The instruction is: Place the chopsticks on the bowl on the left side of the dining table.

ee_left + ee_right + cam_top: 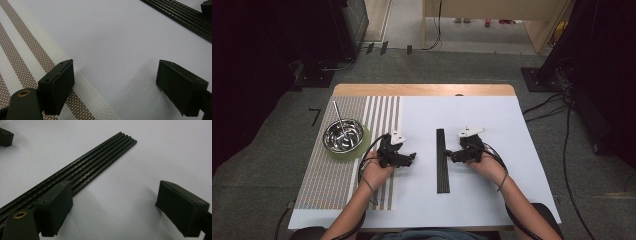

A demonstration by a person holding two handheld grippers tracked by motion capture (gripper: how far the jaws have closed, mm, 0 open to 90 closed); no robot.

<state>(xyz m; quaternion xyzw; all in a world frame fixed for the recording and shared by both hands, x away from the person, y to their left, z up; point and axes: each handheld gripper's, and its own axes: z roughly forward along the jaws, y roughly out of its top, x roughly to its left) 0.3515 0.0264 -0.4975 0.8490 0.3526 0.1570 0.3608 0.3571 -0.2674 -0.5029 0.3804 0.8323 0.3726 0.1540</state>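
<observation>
A row of several thin black rods lies side by side along the middle of the white table. My left gripper rests to their left at the edge of the striped mat, jaws wide open over bare table, nothing between them. My right gripper sits just right of the rods, open and empty; its left pad hangs over the rods. In the left gripper view the rods cross the far right corner.
A steel bowl with a metal stick in it stands on a green coaster on the mat, left of my left hand. Cables and dark equipment stands line the floor around the table.
</observation>
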